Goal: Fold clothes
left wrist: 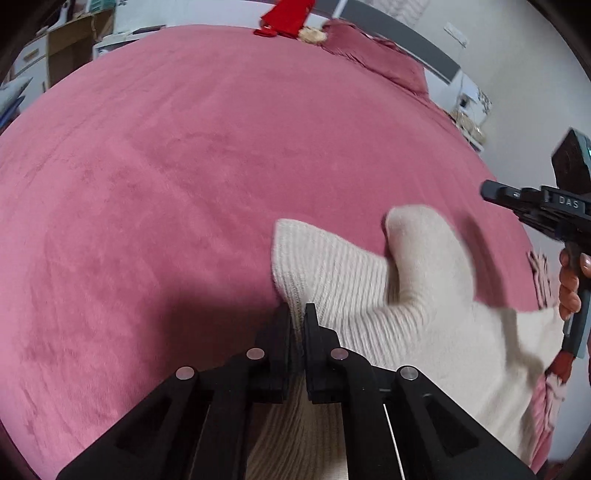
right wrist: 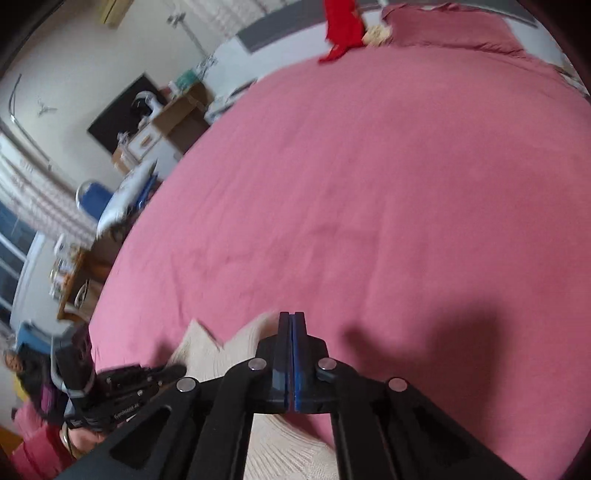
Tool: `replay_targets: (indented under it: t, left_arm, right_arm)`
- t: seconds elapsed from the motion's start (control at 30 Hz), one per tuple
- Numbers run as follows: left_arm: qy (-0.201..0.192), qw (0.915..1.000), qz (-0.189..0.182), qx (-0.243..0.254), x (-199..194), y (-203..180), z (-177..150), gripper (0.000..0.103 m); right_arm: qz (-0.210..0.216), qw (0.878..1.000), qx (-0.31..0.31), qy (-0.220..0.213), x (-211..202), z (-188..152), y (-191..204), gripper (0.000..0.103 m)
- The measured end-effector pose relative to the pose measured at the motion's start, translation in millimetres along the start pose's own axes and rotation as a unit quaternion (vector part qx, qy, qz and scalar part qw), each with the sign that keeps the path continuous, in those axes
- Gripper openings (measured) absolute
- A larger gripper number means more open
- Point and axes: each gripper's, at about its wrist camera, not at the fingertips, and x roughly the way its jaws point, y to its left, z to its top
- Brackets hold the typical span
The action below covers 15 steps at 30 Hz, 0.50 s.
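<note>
Currently the left gripper [left wrist: 297,317] is clamped on the ribbed edge of the cream knit sweater [left wrist: 369,295], cloth plainly pinched between its black pads. The right gripper [right wrist: 291,325] has its jaws pressed together; sweater cloth lies directly under and behind it, but whether any fabric is caught between the pads cannot be told from either view.

Location: the sweater lies at the near edge of the pink bed cover [left wrist: 184,166], bunched and partly lifted, with both grippers just beside each other over it. A red garment [left wrist: 288,18] sits at the far end of the bed cover, well apart from the work.

Orientation: the sweater is crumpled, so its long axis is uncertain. In the left wrist view the cloth runs from the left gripper across toward the right gripper, one rounded lobe, possibly a sleeve, pointing away toward the far end of the bed cover.

Judgement on the step: the garment is being raised for spreading. Both grips should stay firm, move apart evenly to tension the cloth, then lay it flat before any fold.
</note>
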Motion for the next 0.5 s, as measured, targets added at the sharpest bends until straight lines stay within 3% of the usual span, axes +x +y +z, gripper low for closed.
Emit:
replay_targets:
  t: [0.1,0.13,0.17,0.2,0.3,0.37,0.5]
  left_arm:
    - [0.021,0.9998,-0.004,-0.005,5,0,-3,0.010]
    - [0.021,0.9997,-0.009,-0.002,4,-1,-10,0.013]
    - [0.022,0.9996,-0.016,0.001,3,-1,-15,0.022]
    - [0.023,0.9994,-0.026,0.006,1,1,-15,0.027]
    - [0.025,0.9988,-0.028,0.033,-4,-2,-16,0.055]
    - [0.022,0.9980,-0.005,0.059,-7,-8,-18,0.088]
    - [0.014,0.9970,0.031,0.070,-3,-5,-28,0.089]
  right_arm:
    - [-0.003,1.000,0.011,0.004,-4,4,-11,0.003]
    - [0.016,1.000,0.012,0.018,-1,1,-13,0.006]
    - [0.033,0.999,0.013,0.033,4,-2,-14,0.010]
    - [0.042,0.998,0.010,0.044,10,-6,-14,0.020]
    - [0.072,0.994,0.009,0.078,31,-18,-11,0.025]
    - [0.098,0.990,0.011,0.097,46,-24,-6,0.027]
    - [0.072,0.986,-0.019,0.148,80,-30,9,0.030]
